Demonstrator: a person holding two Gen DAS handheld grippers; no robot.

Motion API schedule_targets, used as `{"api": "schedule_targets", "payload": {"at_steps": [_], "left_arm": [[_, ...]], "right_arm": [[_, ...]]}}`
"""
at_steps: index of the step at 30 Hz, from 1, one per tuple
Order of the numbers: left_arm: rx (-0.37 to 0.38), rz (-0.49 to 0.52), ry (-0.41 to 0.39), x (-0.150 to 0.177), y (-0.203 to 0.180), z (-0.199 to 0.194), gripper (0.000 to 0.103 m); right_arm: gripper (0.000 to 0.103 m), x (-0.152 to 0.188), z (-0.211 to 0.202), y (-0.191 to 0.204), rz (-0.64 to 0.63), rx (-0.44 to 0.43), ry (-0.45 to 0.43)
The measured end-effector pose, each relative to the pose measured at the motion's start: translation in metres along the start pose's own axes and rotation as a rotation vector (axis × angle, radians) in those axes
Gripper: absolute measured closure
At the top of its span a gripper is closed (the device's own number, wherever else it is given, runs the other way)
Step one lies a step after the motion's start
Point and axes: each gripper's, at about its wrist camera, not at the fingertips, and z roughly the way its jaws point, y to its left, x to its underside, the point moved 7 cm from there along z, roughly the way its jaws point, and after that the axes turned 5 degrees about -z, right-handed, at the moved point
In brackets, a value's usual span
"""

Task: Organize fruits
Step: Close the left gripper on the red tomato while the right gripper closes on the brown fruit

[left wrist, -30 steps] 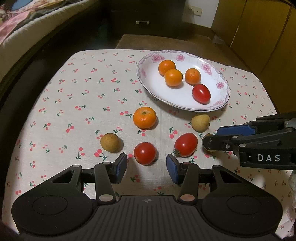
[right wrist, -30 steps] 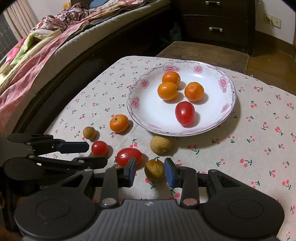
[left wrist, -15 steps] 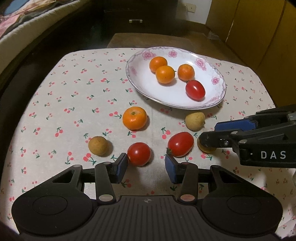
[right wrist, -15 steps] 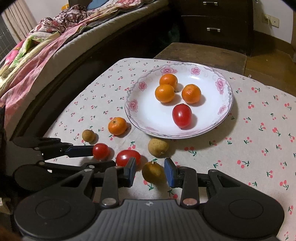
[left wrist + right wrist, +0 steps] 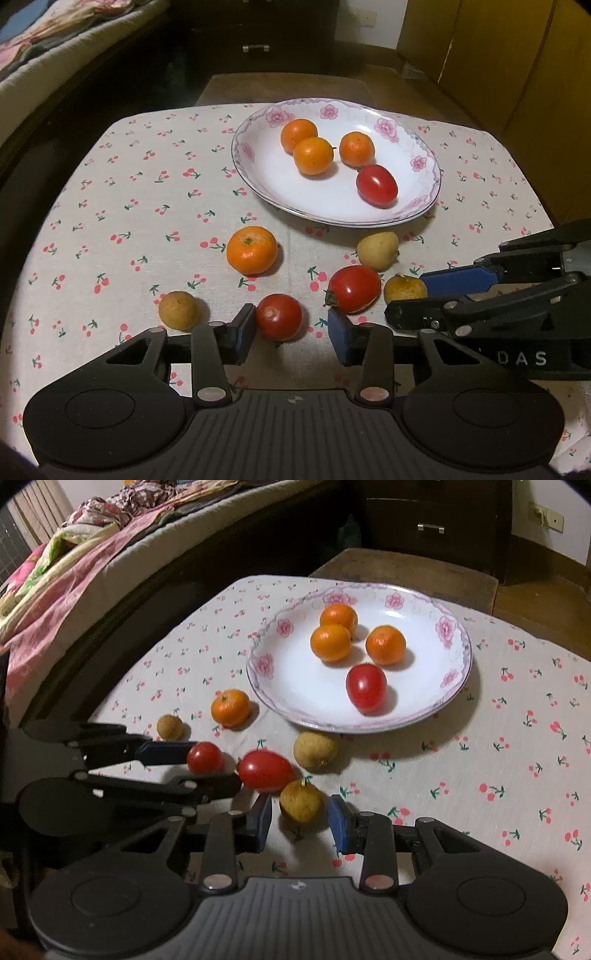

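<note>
A round tomato (image 5: 279,317) lies on the cherry-print cloth between the pads of my left gripper (image 5: 291,314). The left pad touches it and a gap shows at the right pad. My right gripper (image 5: 300,805) is open around a brown longan (image 5: 301,800), with a small gap on each side. An oval tomato (image 5: 354,288), a pale longan (image 5: 377,250), an orange (image 5: 252,250) and another longan (image 5: 178,310) also lie on the cloth. The flowered plate (image 5: 258,173) holds three oranges and an oval tomato (image 5: 376,185).
A bed with blankets (image 5: 74,565) runs along the left. A dark dresser (image 5: 432,524) and a wooden stool (image 5: 406,568) stand beyond the table's far edge. Wooden cabinets (image 5: 517,55) are at the back right. The two grippers' fingers nearly cross near the oval tomato.
My left gripper's jaws have narrowed around the round tomato, and its left pad now lies against it. The right gripper stays around the longan, which sits slightly further out between the tips.
</note>
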Motion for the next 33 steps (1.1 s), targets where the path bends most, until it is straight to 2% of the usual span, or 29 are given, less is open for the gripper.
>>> {"api": "schedule_targets", "payload": {"at_steps": [11, 14, 19, 33], "left_arm": [[-0.015, 0.034, -0.011, -0.002, -0.003, 0.002, 0.056], [-0.02, 0.03, -0.01, -0.002, -0.002, 0.002, 0.058], [-0.009, 0.042, -0.004, -0.001, -0.006, -0.002, 0.068], [0.001, 0.044, -0.014, -0.001, -0.01, -0.008, 0.069]], "right_arm": [[0.068, -0.001, 0.0, 0.0, -0.025, 0.009, -0.023], [0.073, -0.001, 0.001, 0.001, -0.029, 0.001, -0.026], [0.075, -0.001, 0.003, 0.004, -0.055, 0.012, -0.015], [0.075, 0.006, -0.005, -0.005, -0.025, 0.038, -0.022]]}}
